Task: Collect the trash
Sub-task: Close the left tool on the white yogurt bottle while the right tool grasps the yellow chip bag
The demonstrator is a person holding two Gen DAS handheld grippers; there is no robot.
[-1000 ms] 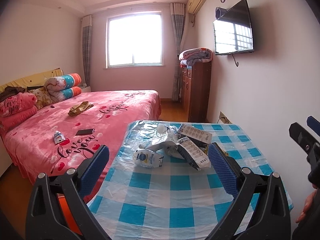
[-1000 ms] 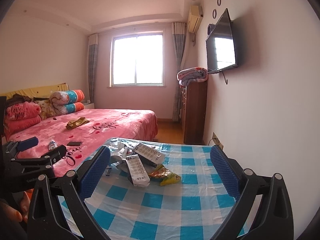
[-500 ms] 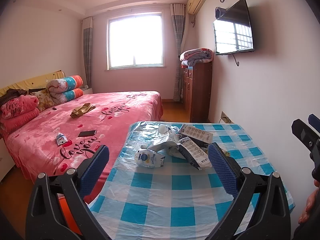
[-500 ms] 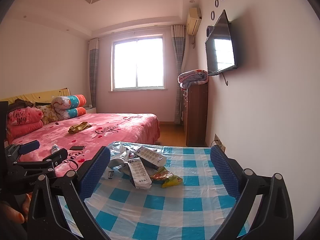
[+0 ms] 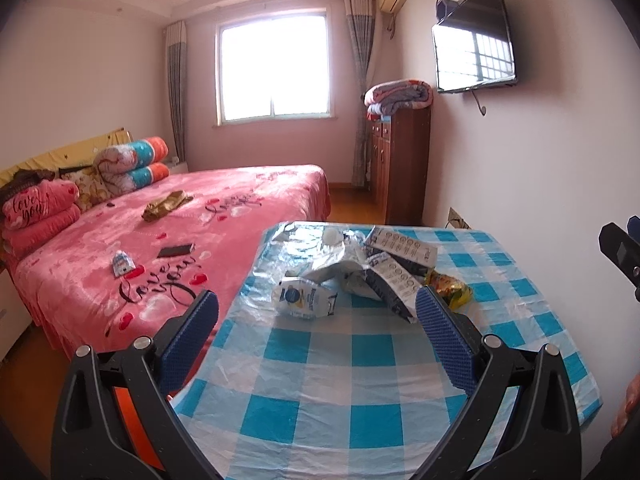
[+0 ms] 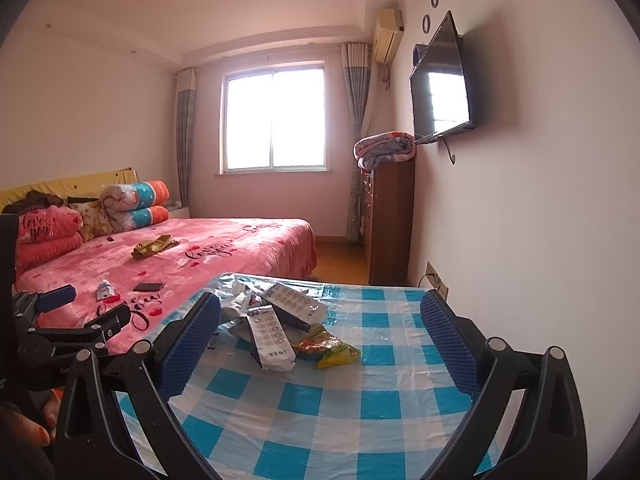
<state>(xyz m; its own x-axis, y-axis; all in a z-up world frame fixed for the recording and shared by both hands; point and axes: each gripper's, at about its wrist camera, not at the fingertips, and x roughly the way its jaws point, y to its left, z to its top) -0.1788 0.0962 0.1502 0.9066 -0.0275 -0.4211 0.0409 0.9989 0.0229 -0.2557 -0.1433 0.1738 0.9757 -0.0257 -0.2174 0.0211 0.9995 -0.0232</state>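
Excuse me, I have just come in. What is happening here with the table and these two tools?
A person holds two grippers above a table with a blue checked cloth. The left gripper and the right gripper are both open and hold nothing. A pile of trash lies at the far end: empty packets, a white pouch and a yellow wrapper. Nothing is picked up yet.

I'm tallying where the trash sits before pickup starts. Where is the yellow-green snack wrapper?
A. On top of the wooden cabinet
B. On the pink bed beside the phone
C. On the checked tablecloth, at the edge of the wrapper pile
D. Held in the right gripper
C: the snack wrapper lies on the checked tablecloth against the wrapper pile, with both grippers open and empty.
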